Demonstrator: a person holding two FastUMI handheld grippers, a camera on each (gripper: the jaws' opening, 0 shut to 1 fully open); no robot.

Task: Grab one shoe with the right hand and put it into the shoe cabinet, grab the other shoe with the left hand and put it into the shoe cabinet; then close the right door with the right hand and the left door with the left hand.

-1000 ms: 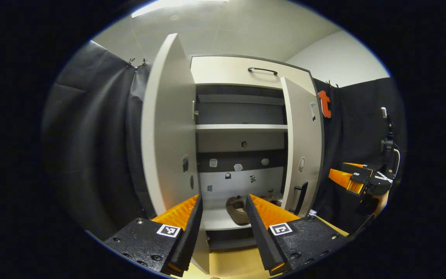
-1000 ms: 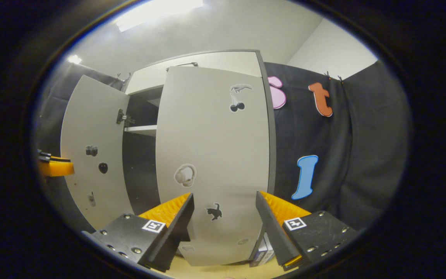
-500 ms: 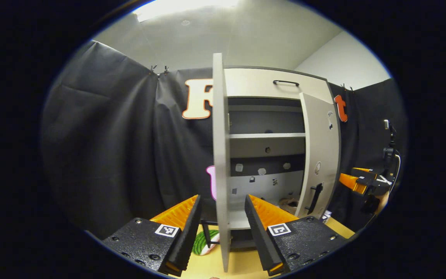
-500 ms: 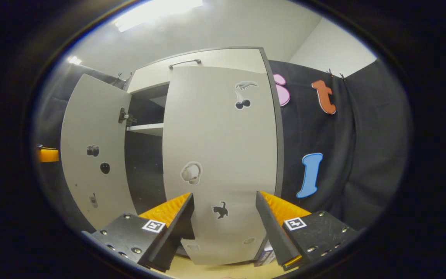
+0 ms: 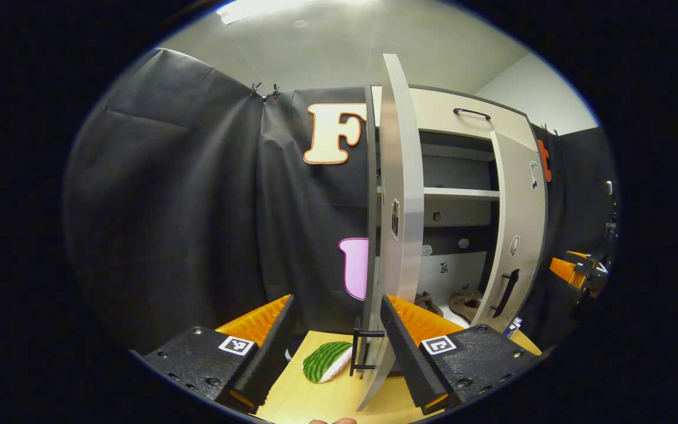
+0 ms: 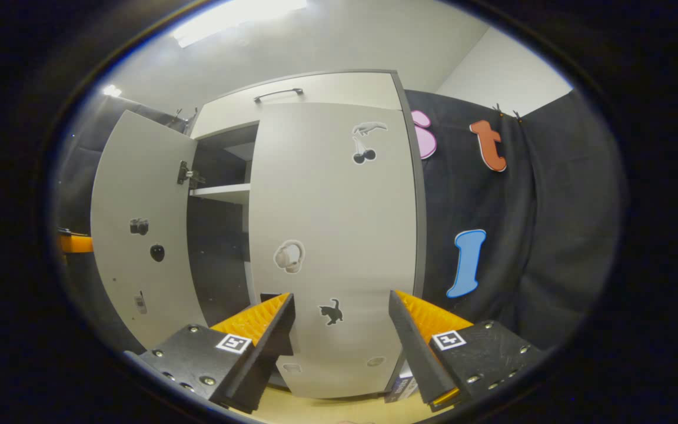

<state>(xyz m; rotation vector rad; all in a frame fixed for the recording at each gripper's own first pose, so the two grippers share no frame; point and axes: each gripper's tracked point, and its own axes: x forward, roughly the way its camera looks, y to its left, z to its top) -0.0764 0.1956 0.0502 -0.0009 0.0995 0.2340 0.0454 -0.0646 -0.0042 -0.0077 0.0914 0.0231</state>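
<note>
Two brown shoes [image 5: 430, 304] [image 5: 467, 305] lie on the bottom shelf inside the pale shoe cabinet [image 5: 462, 193]. In the left gripper view the left door [image 5: 401, 194] stands edge-on right in front of me. Its black handle [image 5: 362, 350] sits between the fingers of my open left gripper [image 5: 335, 311]. The right door [image 5: 518, 235] is partly open, its handle [image 5: 507, 291] facing me. In the right gripper view my right gripper [image 6: 341, 303] is open just before the right door's [image 6: 339, 224] outer face. My left gripper [image 6: 74, 242] shows beyond the open left door [image 6: 139, 235].
A green striped, watermelon-like object [image 5: 327, 360] lies on the wooden table [image 5: 309, 397] left of the left door. A small box [image 6: 401, 386] sits at the cabinet's bottom right corner. Black cloth walls close in both sides.
My left gripper has swung left around the left door, from facing the cabinet's inside to seeing the door edge-on with its outer handle between the fingers. The right door has barely moved.
</note>
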